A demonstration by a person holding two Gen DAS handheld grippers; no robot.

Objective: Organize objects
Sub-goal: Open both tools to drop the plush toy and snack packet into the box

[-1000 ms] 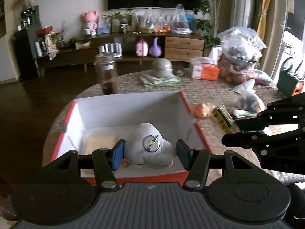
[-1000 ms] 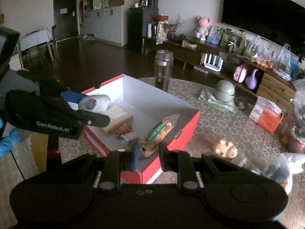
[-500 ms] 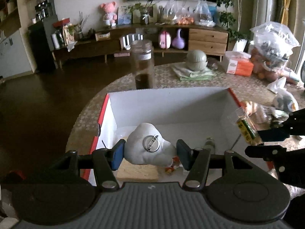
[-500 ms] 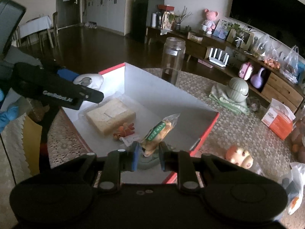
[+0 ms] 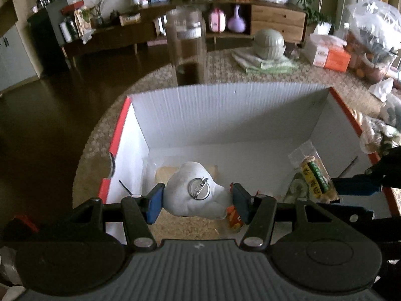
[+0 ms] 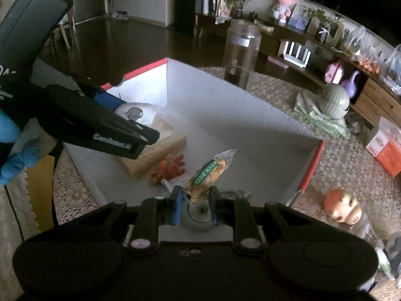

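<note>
My left gripper (image 5: 195, 203) is shut on a white plush badge (image 5: 193, 198) with a metal pin back and holds it inside the red-edged white box (image 5: 225, 110), above a tan sponge block (image 5: 185, 222). My right gripper (image 6: 195, 207) is shut on a clear snack packet (image 6: 208, 173) with a green label, low inside the box (image 6: 238, 115) at its right side. The packet also shows in the left wrist view (image 5: 314, 178). An orange toy (image 6: 170, 169) lies on the box floor beside the sponge (image 6: 160, 153). The badge also shows in the right wrist view (image 6: 135, 113).
A tall glass jar (image 5: 186, 47) stands behind the box. A grey-green lidded bowl (image 5: 269, 44) sits on a folded cloth. An orange-and-cream round toy (image 6: 343, 205) lies right of the box. An orange carton (image 5: 328, 55) and plastic bags (image 5: 371, 35) crowd the table's right.
Both grippers have moved forward and down into the box with their loads. The badge now hangs over the sponge, and the snack packet is inside the right end.
</note>
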